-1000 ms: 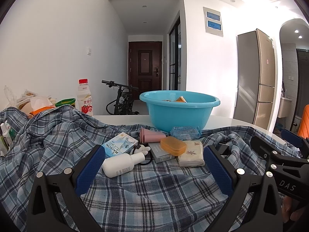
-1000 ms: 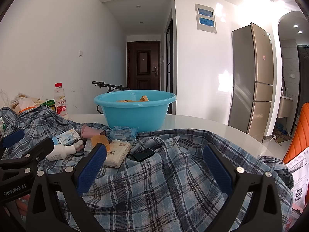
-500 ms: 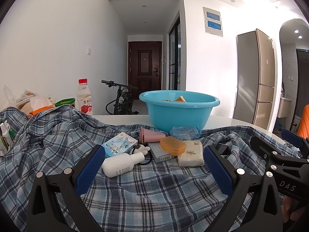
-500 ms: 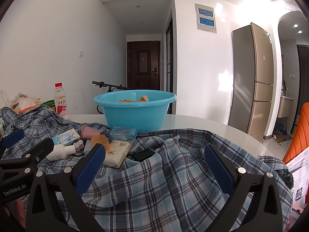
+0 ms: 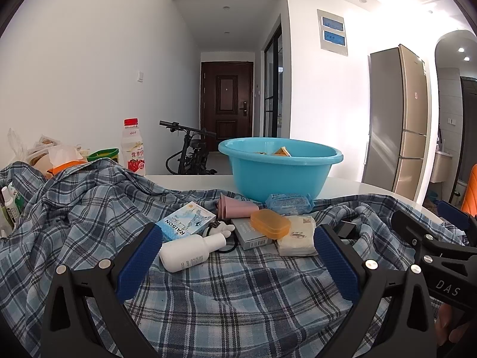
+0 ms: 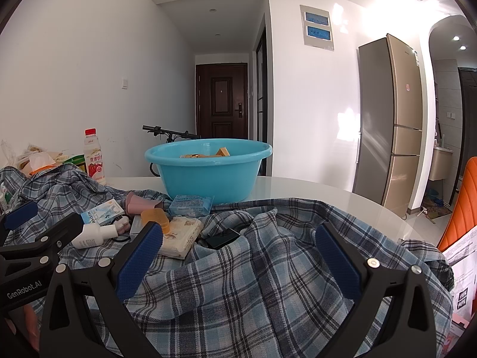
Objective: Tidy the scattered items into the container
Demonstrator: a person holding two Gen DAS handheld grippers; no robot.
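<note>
Items were seen clustered on the plaid shirt just before the blue basin, which sat on the white table: white bottle, RAISON box, orange case, tissue pack. Left gripper was spread wide, empty, aimed at that cluster. Right gripper was likewise wide and empty, over bare shirt. Black flat object was shown clearly only in the right view; green-capped bottles only in the left.
</note>
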